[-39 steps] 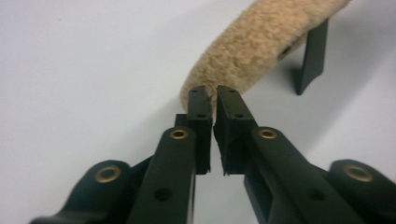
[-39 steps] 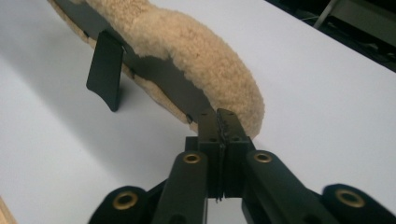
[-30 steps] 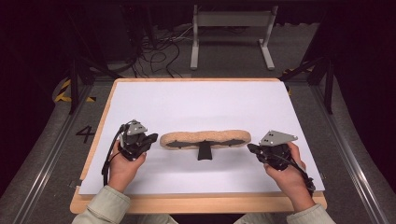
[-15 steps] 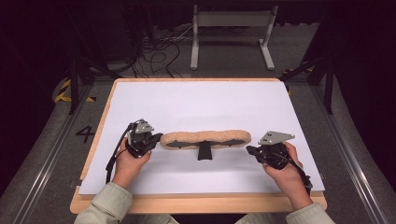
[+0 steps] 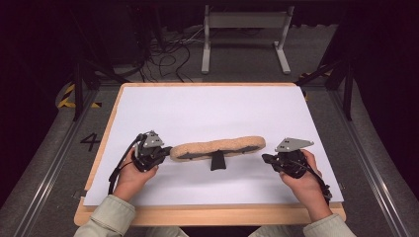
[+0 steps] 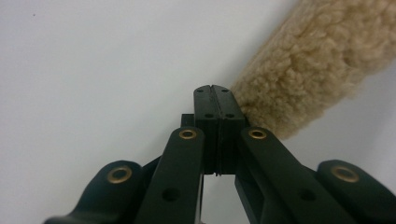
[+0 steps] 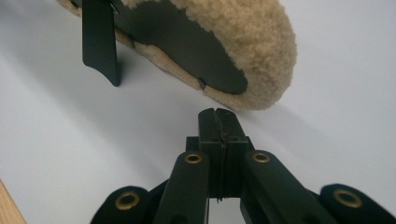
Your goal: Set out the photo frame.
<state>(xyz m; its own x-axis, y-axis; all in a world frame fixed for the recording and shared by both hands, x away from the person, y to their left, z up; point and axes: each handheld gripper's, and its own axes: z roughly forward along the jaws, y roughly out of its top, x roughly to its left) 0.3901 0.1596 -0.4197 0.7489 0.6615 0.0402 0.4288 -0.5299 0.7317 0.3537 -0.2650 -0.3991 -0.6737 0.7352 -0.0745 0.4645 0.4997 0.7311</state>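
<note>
- Fleece pad (image 5: 217,147): lies lengthwise at lower centre of the white table (image 5: 207,108), black strap (image 5: 217,160) beneath it.
- Left gripper (image 5: 163,150): jaws pressed together, tip just beside the pad's left end.
- Right gripper (image 5: 267,159): jaws pressed together, near the pad's right end, apart from it.

Inventory of the work surface: one pad, two grippers, two hands.

One fleece-covered pad (image 5: 217,148) lies on one white table sheet (image 5: 207,108), which rests on one wooden board (image 5: 207,215). The pad carries one black strap tab (image 5: 217,160) on its dark underside. Two grippers are present, the left gripper (image 5: 165,149) and the right gripper (image 5: 266,159), each with two black jaws pressed together. Two hands hold them: one left hand (image 5: 131,173), one right hand (image 5: 301,180). One metal stand (image 5: 245,29) sits beyond the table.
</note>
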